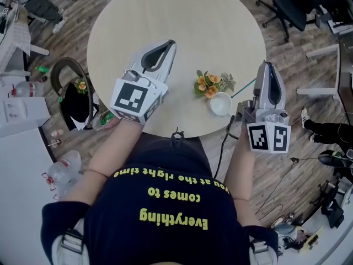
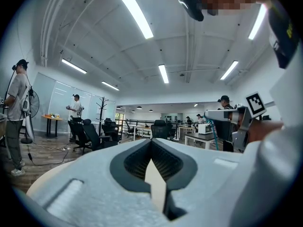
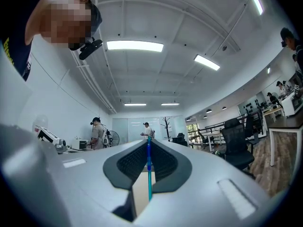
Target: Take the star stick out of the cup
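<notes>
Star stick (image 1: pixel 244 89), a thin teal rod, sits pinched between the closed jaws of the right hand-held gripper (image 1: pixel 268 65). Its lower end reaches the rim of the white cup (image 1: pixel 220 105), which stands near the edge of the round surface (image 1: pixel 182 21); whether the rod is clear of the cup cannot be told. The left hand-held gripper (image 1: pixel 170 44) hovers shut and empty over the surface. With so narrow a grip, the rod could pivot or slip. A sideways pull could tip the light cup toward the edge or drag the orange flowers (image 1: pixel 207 85) beside it.
</notes>
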`<control>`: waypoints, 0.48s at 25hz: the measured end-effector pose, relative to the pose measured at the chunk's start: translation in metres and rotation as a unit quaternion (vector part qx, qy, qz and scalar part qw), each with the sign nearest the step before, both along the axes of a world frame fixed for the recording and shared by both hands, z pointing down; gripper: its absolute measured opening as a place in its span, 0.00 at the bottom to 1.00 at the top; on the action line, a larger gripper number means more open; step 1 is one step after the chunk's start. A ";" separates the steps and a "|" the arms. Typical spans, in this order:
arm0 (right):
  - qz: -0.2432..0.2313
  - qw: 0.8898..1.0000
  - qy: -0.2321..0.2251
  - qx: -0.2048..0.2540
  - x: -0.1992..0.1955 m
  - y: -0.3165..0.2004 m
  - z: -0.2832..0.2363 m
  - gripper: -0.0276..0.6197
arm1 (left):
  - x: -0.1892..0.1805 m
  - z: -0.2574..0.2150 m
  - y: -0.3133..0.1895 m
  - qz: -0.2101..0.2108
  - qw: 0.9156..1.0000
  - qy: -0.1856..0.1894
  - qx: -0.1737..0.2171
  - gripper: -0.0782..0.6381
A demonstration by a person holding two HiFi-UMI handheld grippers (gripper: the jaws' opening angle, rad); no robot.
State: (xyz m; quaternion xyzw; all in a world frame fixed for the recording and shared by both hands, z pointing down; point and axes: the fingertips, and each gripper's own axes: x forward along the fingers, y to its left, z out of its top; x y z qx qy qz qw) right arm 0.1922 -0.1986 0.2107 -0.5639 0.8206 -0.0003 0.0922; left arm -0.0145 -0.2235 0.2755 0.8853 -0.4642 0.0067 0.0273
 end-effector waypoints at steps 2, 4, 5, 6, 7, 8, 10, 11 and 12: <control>0.001 1.000 -0.001 0.001 0.000 0.001 -0.001 0.09 | 0.000 0.000 0.001 0.002 1.000 -0.001 0.000 0.11; 0.001 1.000 0.000 0.000 0.000 0.002 -0.001 0.09 | 0.001 0.000 0.001 0.004 1.000 -0.001 0.000 0.11; 0.001 1.000 0.001 0.000 0.000 0.002 0.000 0.09 | 0.002 -0.001 0.001 0.005 1.000 -0.001 0.000 0.11; 0.001 1.000 0.002 -0.001 0.000 0.002 0.000 0.09 | 0.003 0.000 0.001 0.006 1.000 -0.001 0.000 0.11; 0.002 1.000 0.003 -0.002 0.001 0.002 0.001 0.09 | 0.004 0.000 0.001 0.007 1.000 -0.001 -0.001 0.11; 0.002 1.000 0.004 -0.003 0.002 0.001 0.002 0.09 | 0.005 0.000 0.001 0.007 1.000 -0.002 -0.001 0.11; 0.004 1.000 0.004 -0.003 0.003 0.000 0.004 0.09 | 0.006 0.000 -0.001 0.008 1.000 -0.001 -0.001 0.11; 0.004 1.000 0.005 -0.004 0.004 -0.001 0.004 0.09 | 0.007 0.000 -0.001 0.008 1.000 0.000 -0.001 0.11; 0.005 1.000 0.005 -0.004 0.004 -0.001 0.005 0.09 | 0.007 0.000 -0.002 0.009 1.000 0.001 -0.002 0.11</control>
